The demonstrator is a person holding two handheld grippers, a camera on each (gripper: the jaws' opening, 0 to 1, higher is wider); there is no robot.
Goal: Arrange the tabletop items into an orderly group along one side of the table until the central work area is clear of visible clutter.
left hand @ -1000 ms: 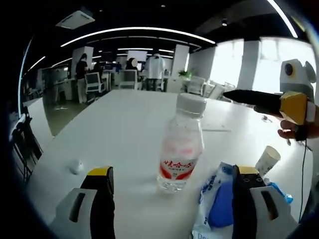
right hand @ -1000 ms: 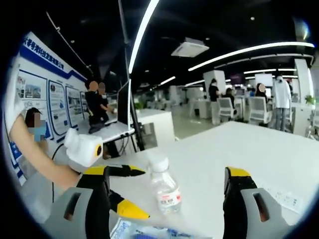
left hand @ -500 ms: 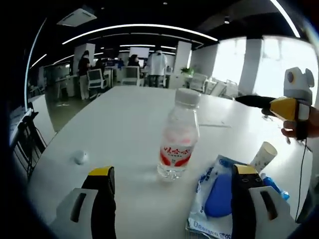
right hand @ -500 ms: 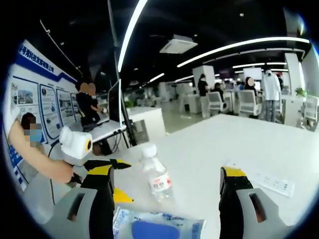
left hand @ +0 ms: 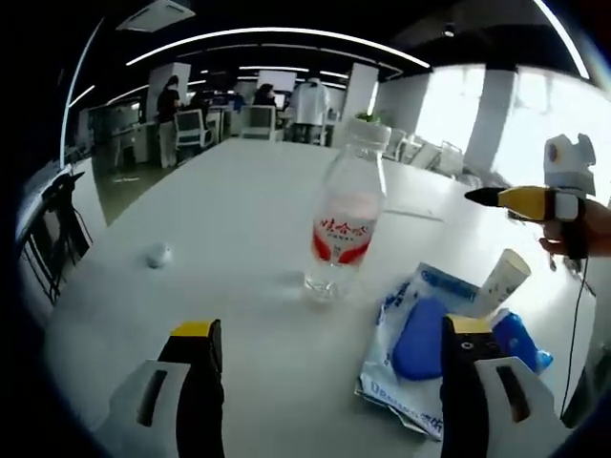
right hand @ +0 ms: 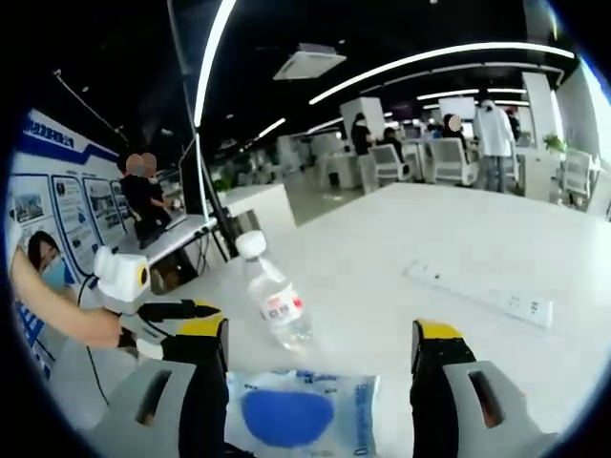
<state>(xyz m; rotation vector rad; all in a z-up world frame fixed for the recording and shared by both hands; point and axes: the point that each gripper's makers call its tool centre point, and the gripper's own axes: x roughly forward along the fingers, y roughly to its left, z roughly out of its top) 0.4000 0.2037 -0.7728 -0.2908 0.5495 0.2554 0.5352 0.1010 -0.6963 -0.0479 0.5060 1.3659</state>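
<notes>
A clear water bottle [left hand: 344, 219] with a red label and white cap stands upright on the white table [left hand: 220, 219]. To its right lies a plastic packet with a blue pad inside [left hand: 420, 343], with a white paper cup [left hand: 504, 277] lying on its far edge. My left gripper [left hand: 331, 329] is open, short of the bottle and holding nothing. In the right gripper view the bottle [right hand: 272, 301] stands beyond the packet [right hand: 291, 415], which lies low between the jaws of my open right gripper [right hand: 318, 329]. The left gripper [right hand: 158, 310] shows at the left there, and the right gripper [left hand: 535, 200] at the right of the left gripper view.
A small white ball [left hand: 158, 255] rests on the table left of the bottle. A white power strip [right hand: 477, 294] lies on the table to the right. A blue item [left hand: 520, 339] peeks out under the cup. Chairs, desks and people stand far behind.
Both views have pulled back and tilted down, so more of the packet shows. The bottle, cup and packet have stayed put. Both grippers remain open.
</notes>
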